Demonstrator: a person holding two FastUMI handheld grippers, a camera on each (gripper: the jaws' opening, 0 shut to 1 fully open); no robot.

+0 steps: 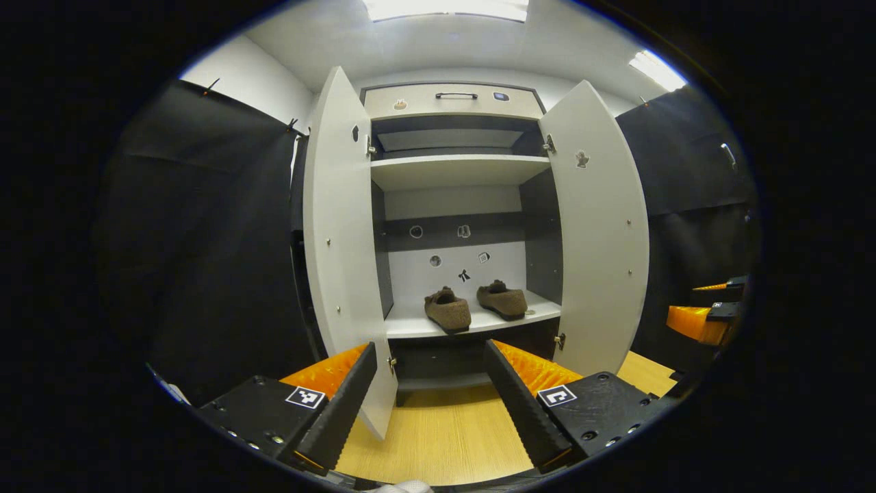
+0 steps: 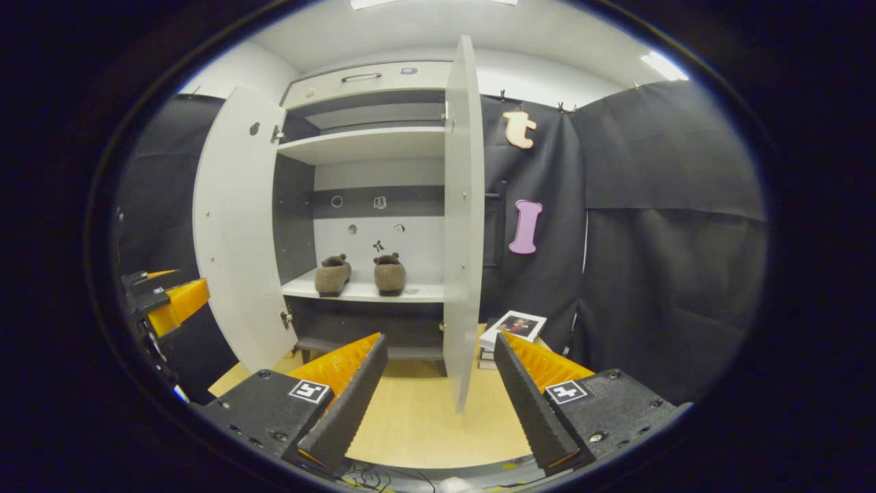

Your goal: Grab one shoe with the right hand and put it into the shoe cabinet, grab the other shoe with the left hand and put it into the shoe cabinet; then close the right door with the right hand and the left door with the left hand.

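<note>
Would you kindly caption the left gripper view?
Open left gripper faces shoe cabinet, both doors open, two brown shoes shelved.

Before my claws: fuzzy cloth shoes (image 1: 447, 309) on a smooth matt shelf (image 1: 472, 320), matt white cabinet doors (image 1: 606, 226), pale wood-grain floor (image 1: 438, 438).

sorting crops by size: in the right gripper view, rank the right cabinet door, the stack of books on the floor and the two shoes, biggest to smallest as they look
1. right cabinet door
2. stack of books
3. the two shoes, left shoe and right shoe, look alike, so unranked
</note>
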